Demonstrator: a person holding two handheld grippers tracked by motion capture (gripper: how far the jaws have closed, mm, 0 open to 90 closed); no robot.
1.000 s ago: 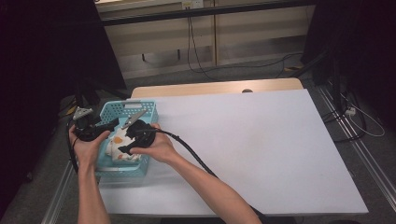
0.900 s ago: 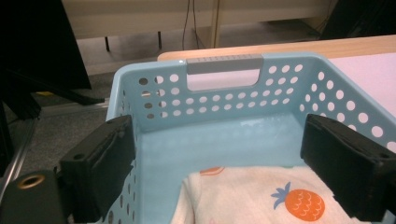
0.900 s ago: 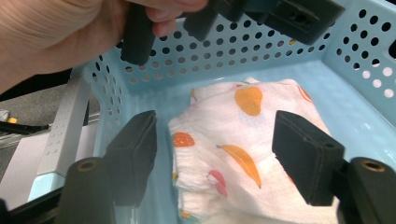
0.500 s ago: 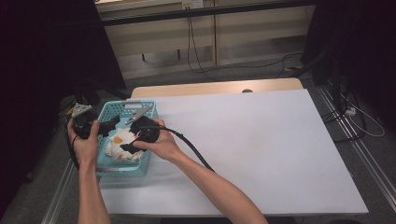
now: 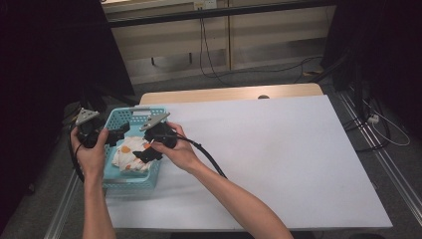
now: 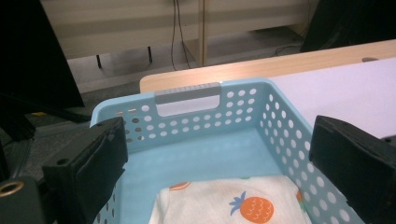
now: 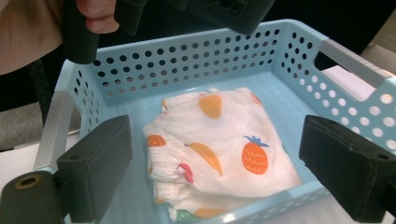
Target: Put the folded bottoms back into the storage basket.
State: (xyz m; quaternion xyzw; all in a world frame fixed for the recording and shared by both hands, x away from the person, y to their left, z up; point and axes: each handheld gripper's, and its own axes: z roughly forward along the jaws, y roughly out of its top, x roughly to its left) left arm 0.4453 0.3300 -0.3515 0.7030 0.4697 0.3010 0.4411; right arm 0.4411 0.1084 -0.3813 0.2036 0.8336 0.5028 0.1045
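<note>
The folded cloth is lying released in the basket at the table's left; both grippers are being held above, their jaws just opened wide with nothing between, clearing the rim.

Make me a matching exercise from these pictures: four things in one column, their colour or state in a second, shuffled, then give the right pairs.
Things:
1. perforated plastic basket
2. folded fruit-print cloth
3. left gripper
4. table top

States:
A. white, bare on its right half
B. light blue, with grey handles
C. jaws open, held above the basket
D. lying inside the basket

Pairs: 1-B, 2-D, 3-C, 4-A
</note>
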